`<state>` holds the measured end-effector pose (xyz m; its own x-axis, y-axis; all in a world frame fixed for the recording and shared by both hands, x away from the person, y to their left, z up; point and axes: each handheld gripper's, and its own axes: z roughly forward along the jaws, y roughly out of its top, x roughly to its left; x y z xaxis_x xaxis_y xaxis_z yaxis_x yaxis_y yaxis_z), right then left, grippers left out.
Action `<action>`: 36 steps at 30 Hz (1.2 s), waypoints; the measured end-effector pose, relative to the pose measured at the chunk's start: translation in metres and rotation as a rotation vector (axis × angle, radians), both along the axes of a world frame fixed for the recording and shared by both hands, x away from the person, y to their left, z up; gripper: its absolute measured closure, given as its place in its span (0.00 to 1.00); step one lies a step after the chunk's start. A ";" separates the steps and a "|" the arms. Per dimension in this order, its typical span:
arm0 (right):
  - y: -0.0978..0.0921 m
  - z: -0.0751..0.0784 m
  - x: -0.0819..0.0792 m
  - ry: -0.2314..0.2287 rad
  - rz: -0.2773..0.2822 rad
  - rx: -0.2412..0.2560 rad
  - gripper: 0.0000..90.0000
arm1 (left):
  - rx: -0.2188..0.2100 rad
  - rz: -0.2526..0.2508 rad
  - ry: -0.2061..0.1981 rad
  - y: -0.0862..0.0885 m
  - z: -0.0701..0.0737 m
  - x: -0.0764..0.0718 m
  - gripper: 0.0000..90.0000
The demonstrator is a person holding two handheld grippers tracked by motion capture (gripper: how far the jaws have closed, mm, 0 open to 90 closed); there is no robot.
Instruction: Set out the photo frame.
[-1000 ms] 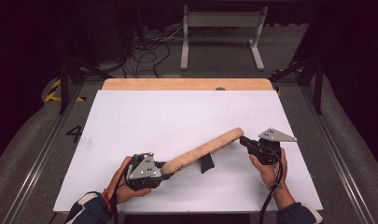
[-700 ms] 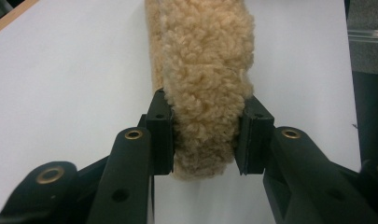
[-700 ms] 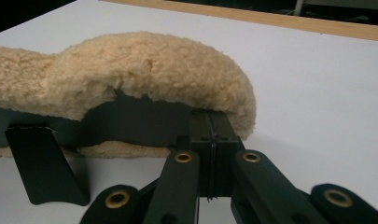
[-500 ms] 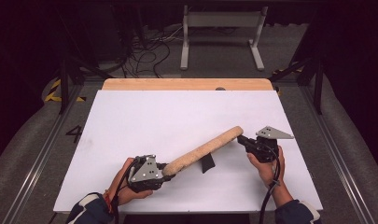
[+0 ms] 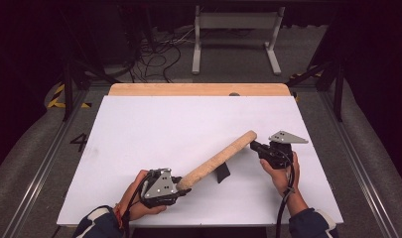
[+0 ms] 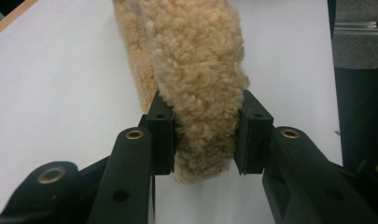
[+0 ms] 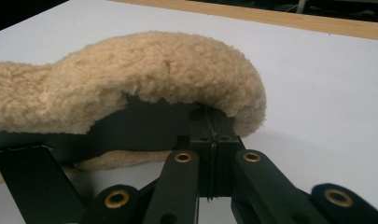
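A long tan fleece pad stretches slantwise between my two grippers above the white table. My left gripper is shut on its near left end; in the left gripper view the fleece pad bulges between the pads. My right gripper meets the pad's far right end. In the right gripper view its jaws are pressed together under the fleece pad, pinching the thin black lining. A black flap hangs from the pad's middle.
A wooden strip runs along the table's far edge. Beyond it stand a white metal stand and loose cables on the floor. Metal rails run beside the table on both sides.
Both hands have shifted only slightly; the right gripper has edged a little toward the left with the pad's end. Both grips are the same.
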<state>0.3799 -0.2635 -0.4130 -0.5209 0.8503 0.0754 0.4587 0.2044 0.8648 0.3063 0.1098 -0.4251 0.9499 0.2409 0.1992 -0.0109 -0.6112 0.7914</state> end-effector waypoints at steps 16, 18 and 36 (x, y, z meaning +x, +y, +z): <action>0.024 0.005 0.004 0.002 0.045 -0.021 0.98 | 0.007 -0.066 0.000 -0.017 0.000 -0.011 0.71; 0.028 0.005 0.003 0.004 0.053 -0.026 0.98 | 0.008 -0.076 0.001 -0.019 0.000 -0.012 0.71; 0.045 0.010 0.004 0.027 0.085 -0.058 0.97 | 0.024 -0.081 -0.006 -0.033 0.002 -0.019 0.68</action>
